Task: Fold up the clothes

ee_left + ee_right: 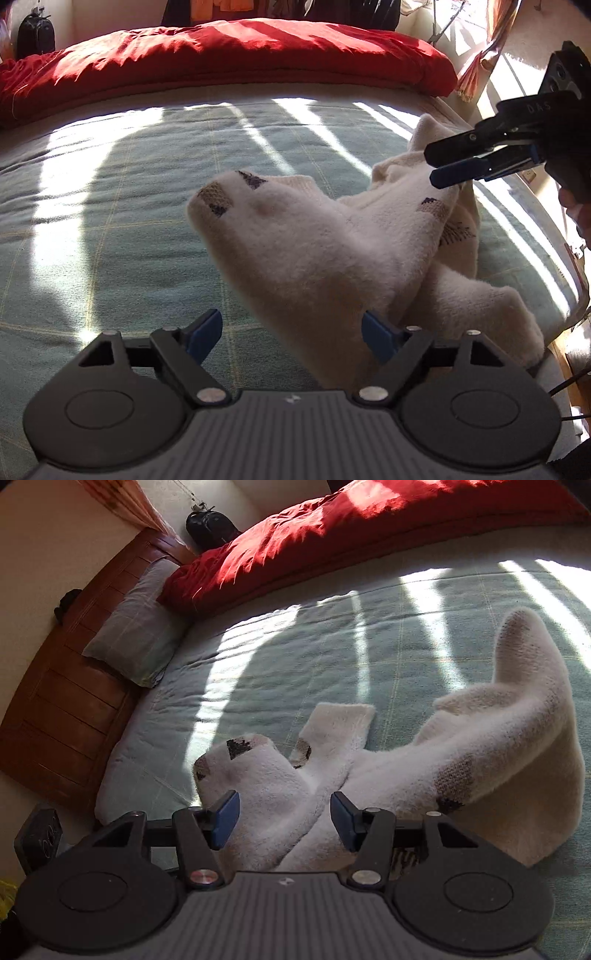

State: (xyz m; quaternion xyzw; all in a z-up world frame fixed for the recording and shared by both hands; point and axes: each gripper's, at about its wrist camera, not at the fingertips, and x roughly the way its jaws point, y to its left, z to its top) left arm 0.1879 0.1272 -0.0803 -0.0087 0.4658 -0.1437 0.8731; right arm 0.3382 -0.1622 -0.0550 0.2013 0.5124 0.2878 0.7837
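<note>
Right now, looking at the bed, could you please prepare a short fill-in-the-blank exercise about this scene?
1. The white socks lie on a ____ bedsheet.
2. The bunched quilt at the far side of the bed is ____.
3. The left gripper has its jaws ____.
4. The pillow lies against the ____ headboard.

Missing words: green; red; open; wooden

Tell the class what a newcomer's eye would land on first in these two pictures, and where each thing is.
First come the fluffy white socks with dark patches, lying crossed in a heap on the pale green checked bedspread, just ahead of both grippers. Behind them, the crumpled red duvet runs along the far side of the bed. Bright sunlight stripes cross the bedspread between the two.
</note>
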